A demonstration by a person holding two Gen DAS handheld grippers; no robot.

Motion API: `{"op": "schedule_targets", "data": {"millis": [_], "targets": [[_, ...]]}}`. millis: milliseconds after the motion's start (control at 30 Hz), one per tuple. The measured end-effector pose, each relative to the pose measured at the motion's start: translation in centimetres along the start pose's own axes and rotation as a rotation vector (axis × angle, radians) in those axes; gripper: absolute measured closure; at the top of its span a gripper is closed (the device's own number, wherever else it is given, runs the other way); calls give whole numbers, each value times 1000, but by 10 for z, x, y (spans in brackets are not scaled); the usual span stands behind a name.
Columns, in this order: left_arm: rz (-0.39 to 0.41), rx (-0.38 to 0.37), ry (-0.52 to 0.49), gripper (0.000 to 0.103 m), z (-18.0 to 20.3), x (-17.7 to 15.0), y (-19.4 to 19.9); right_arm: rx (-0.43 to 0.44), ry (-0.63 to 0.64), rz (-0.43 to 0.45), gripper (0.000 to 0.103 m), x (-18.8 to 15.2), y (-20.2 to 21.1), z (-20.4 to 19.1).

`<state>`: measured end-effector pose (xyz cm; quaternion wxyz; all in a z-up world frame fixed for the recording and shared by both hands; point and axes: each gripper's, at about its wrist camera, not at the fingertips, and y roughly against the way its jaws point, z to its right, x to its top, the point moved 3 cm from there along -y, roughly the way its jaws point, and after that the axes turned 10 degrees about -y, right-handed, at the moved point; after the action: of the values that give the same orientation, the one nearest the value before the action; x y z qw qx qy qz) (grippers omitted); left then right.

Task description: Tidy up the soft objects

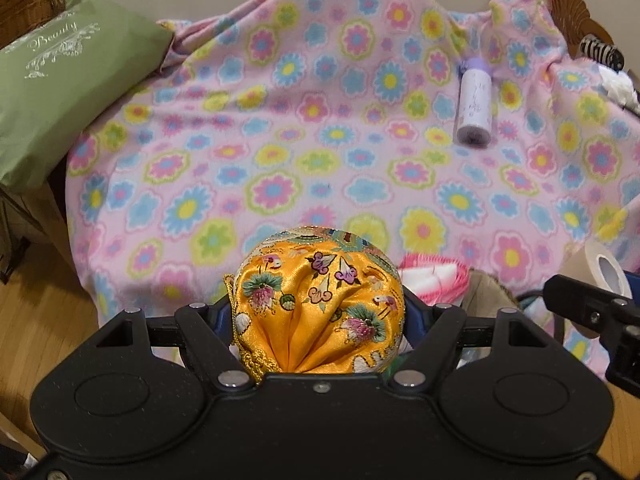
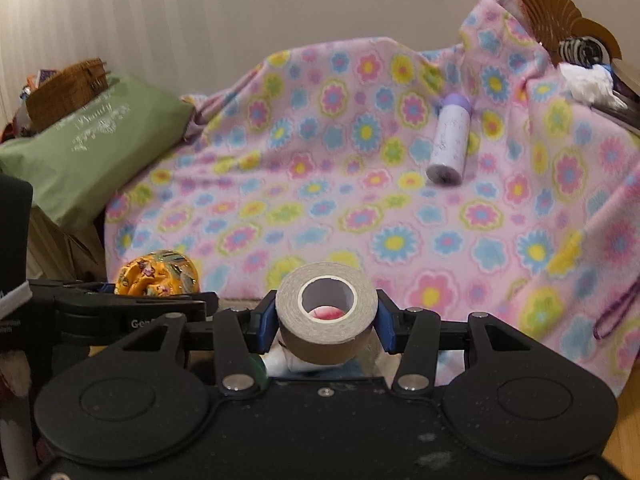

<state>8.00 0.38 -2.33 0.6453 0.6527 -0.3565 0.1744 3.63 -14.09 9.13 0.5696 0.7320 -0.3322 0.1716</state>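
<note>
Orange floral-embroidered pouch (image 1: 320, 300), pink flower-print blanket (image 1: 320, 140), green pillow (image 1: 68, 92), tan tape roll (image 2: 326, 312)

right gripper (image 2: 326, 326) | clamps tape roll (image 2: 326, 312) | above floral blanket (image 2: 360, 200)

Soft warm indoor light, even, fisheye warp in both views.

Blanket (image 1: 320, 128) evenly lit, shadows weak and diffuse; a darker gap shows under the pillow (image 1: 68, 92). Satin pouch (image 1: 320, 300) shows small sheen highlights, no harsh glare. Right wrist view is softer: blanket pattern and bottle (image 2: 450, 140) smeared, tape (image 2: 326, 312) sharper. Straight lines bow near edges, and corners darken in both views.
</note>
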Motion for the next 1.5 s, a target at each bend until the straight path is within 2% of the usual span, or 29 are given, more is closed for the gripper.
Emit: {"op": "schedule_targets", "data": {"millis": [200,667,733,800,1500], "targets": [[-29,-10,18,32,-1,-6,-6,-18,-18,-38,55,-3,-8,5],[-43,-7,24,27,0,-8,-9,-17,8,-38,52,0,-10,1],[-36,-6,23,24,0,-8,-7,-18,9,-38,52,0,-10,1],[-28,-6,23,15,0,-7,-5,-20,9,-36,51,0,-10,2],[-14,25,20,14,-1,-9,2,-61,-8,-32,43,-1,-8,4]]}}
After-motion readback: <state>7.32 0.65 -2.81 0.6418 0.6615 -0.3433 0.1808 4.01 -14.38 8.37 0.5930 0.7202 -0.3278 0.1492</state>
